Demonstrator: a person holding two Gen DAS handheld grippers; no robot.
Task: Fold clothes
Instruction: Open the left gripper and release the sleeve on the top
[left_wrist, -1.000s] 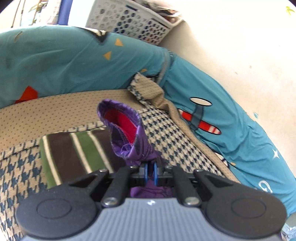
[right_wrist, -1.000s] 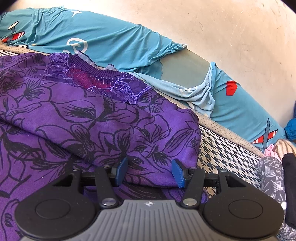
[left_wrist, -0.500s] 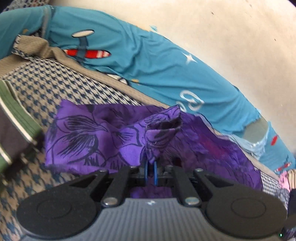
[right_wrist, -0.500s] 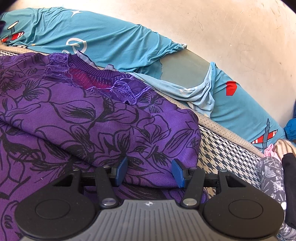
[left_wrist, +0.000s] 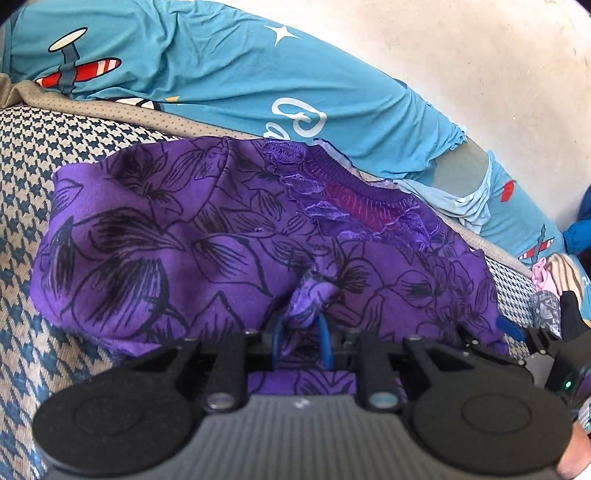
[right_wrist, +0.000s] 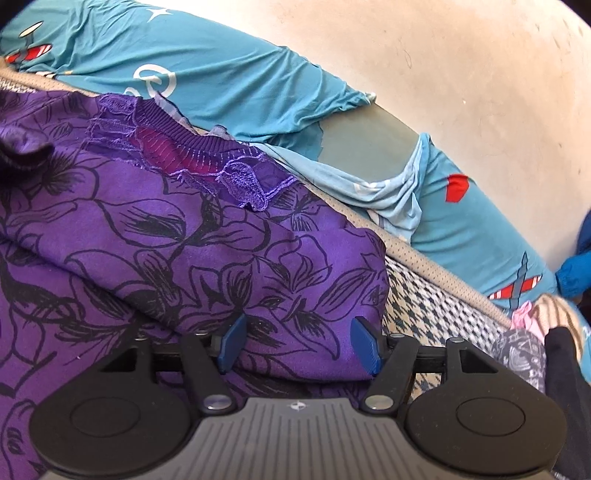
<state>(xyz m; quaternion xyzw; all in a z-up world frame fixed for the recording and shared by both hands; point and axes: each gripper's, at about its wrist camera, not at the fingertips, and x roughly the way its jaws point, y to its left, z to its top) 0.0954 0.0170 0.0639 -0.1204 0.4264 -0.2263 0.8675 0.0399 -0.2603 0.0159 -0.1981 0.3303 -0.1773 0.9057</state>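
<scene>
Two grippers work one purple floral top (left_wrist: 192, 236), which lies mid-frame on the houndstooth cover (left_wrist: 33, 140). The left gripper (left_wrist: 301, 332), jaws just starting to part, has a bunched sleeve end between its pads; the right gripper (right_wrist: 299, 343) stands wide and widening, pads clear of the cloth. The sleeve fold looks nearly laid (release is in hand), so next comes letting go cleanly without dragging the fabric.

Our left gripper (left_wrist: 300, 341) points downward, its blue fingers (left_wrist: 277, 341) close together with a bunched fold of the purple top (left_wrist: 312, 297) between them; the jaws are opening, and the pads seem to touch the cloth on both sides. Our right gripper (right_wrist: 297, 343) also tilts down, its fingers (right_wrist: 232, 341) well apart and opening wider, standing over the same top without pinching it.
</scene>
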